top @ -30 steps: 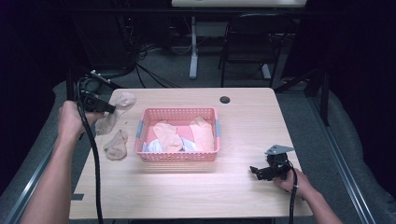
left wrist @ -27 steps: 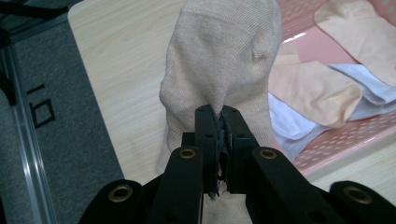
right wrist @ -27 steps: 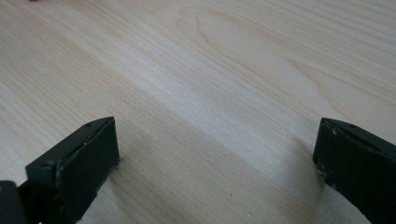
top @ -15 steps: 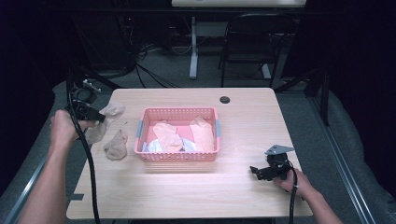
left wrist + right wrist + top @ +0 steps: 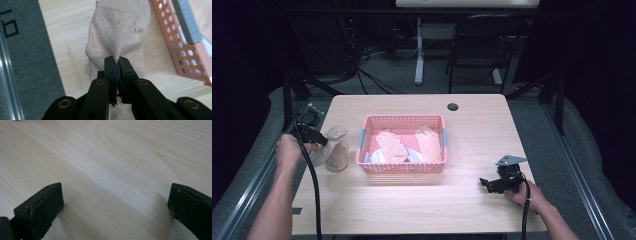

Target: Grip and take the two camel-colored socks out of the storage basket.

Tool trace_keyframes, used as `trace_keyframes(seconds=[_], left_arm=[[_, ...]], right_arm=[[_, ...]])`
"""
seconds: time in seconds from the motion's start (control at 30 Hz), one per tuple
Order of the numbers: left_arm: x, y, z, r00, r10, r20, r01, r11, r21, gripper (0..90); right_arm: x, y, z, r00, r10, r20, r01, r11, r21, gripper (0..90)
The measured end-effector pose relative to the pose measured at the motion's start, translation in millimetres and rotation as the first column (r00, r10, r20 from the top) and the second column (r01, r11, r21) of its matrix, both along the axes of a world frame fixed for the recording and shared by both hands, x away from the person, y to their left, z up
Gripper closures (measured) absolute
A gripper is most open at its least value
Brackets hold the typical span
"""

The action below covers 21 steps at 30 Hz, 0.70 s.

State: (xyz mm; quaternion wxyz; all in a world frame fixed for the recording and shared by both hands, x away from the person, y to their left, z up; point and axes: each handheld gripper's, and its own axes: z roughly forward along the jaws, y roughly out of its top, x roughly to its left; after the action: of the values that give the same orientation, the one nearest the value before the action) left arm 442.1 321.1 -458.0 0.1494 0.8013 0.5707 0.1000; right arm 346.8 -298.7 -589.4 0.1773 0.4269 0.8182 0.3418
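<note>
My left gripper (image 5: pixel 323 142) (image 5: pixel 117 60) is shut on a beige sock (image 5: pixel 335 134) (image 5: pixel 120 32), which hangs down just left of the pink basket (image 5: pixel 364 145) (image 5: pixel 185 47). Another beige sock (image 5: pixel 337 159) lies on the table under it. In the basket lie several pale garments (image 5: pixel 393 145). At the table's front right, my right gripper (image 5: pixel 486 184) (image 5: pixel 115 202) rests low over bare wood, open, with nothing between its jaws.
The wooden table (image 5: pixel 472 130) has a dark round cable hole (image 5: pixel 453 106) near its far edge. A grey mat (image 5: pixel 27 62) borders the table's left edge. Chairs and cables stand in the dark behind the table.
My left gripper has carried the beige sock down and toward me, from beside the basket's far left corner to just above the sock on the table. The right gripper has stayed put.
</note>
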Motion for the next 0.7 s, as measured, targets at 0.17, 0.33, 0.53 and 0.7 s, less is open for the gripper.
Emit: trace_keyframes(seconds=[0.17,0.33,0.53,0.7], left_arm=[[2.7,0.1,-28.4,0.9993,0.019,-0.033,-0.020,0.9996,-0.020,86.4],[3.6,2.8,-46.9,0.9970,0.042,-0.065,-0.044,0.9984,-0.034,83.1],[-2.9,6.3,-41.5,0.9970,0.075,-0.017,-0.076,0.9965,-0.037,55.4],[-14.1,5.5,-28.4,0.9971,0.069,0.033,-0.067,0.9963,-0.055,31.5]], right_arm=[[0.0,0.0,0.0,1.0000,0.000,0.000,0.000,1.000,0.000,0.0],[-0.1,0.1,-0.1,1.0000,0.000,0.000,0.000,1.000,0.001,0.0],[-0.1,0.0,0.0,1.0000,0.000,0.000,0.000,1.000,0.001,0.0],[-0.1,0.1,-0.1,1.0000,-0.001,0.000,0.001,1.000,0.001,0.0]])
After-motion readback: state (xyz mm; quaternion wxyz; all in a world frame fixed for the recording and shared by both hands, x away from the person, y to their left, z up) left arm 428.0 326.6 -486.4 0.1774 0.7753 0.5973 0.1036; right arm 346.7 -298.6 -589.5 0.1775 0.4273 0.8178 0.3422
